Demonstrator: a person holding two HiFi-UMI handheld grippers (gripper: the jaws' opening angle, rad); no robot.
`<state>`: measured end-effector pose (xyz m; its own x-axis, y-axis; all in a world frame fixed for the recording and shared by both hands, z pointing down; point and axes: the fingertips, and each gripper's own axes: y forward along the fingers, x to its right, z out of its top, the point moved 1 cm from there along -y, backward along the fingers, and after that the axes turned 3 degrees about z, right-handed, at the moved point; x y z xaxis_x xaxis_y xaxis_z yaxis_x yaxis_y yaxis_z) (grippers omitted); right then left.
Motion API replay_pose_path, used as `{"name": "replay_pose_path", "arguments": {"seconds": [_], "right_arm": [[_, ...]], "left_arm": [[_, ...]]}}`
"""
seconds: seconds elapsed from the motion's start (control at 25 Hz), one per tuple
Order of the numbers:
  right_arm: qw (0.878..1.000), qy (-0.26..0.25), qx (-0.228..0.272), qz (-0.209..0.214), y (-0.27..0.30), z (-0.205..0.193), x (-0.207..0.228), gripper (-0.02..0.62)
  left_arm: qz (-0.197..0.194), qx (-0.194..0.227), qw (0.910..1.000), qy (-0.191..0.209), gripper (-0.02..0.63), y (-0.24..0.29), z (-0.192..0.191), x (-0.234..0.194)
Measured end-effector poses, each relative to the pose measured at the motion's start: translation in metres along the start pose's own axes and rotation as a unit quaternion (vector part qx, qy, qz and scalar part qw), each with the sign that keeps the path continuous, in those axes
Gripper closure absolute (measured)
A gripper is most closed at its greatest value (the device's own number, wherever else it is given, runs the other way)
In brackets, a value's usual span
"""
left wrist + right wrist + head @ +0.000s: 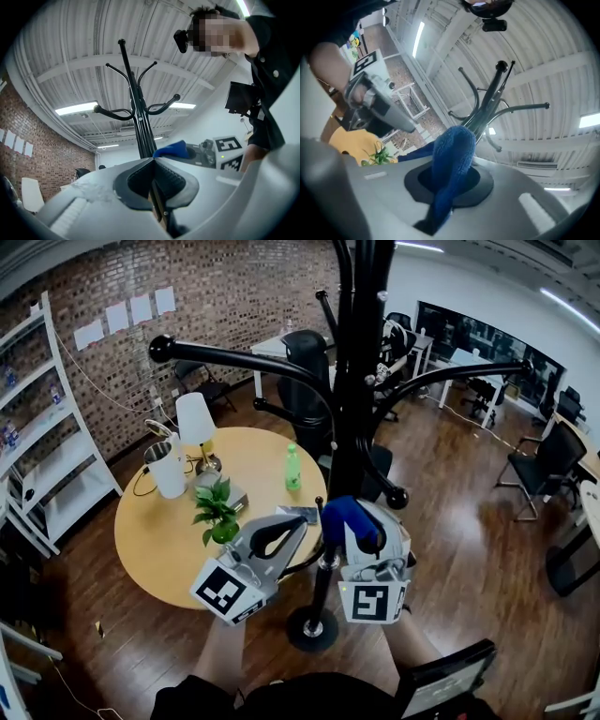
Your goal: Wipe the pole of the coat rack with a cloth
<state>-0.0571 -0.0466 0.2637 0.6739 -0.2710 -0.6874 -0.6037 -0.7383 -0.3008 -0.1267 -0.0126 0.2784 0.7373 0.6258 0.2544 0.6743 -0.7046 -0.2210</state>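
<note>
The black coat rack pole (349,427) rises through the middle of the head view from its round base (312,627). My right gripper (364,532) is shut on a blue cloth (345,517), and the cloth is pressed to the lower pole just right of it. The right gripper view shows the cloth (452,154) bulging out of the jaws with the pole (487,105) behind it. My left gripper (302,523) reaches the pole from the left at the same height, shut with nothing in it. In the left gripper view the pole (140,126) and the cloth (171,150) lie just beyond the jaws.
A round wooden table (159,540) stands left of the rack with a lamp (197,423), a white jug (167,470), a potted plant (217,512) and a green bottle (292,468). White shelving (47,456) lines the left wall. Curved rack arms (234,357) stick out overhead.
</note>
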Motion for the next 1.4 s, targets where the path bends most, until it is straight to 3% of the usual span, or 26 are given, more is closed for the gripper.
{"name": "replay_pose_path", "arguments": {"seconds": [0.32,0.68,1.0,1.4], "right_arm": [[0.999,-0.012,0.039,-0.030,0.024,0.054,0.060,0.575],[0.999,-0.005,0.031,-0.025,0.022,0.047,0.053,0.575],[0.997,0.041,-0.041,0.046,-0.008,-0.021,-0.018,0.575],[0.972,0.124,-0.155,0.126,-0.051,-0.130,-0.133,0.574]], "left_arm": [[0.006,0.011,0.9999,0.008,0.603,-0.009,0.009,-0.006],[0.006,0.011,0.9999,0.008,0.603,-0.011,0.012,-0.009],[-0.007,0.003,1.0000,0.000,0.603,-0.006,0.005,-0.001],[-0.013,-0.006,0.9999,-0.007,0.603,-0.001,0.000,0.010]]}}
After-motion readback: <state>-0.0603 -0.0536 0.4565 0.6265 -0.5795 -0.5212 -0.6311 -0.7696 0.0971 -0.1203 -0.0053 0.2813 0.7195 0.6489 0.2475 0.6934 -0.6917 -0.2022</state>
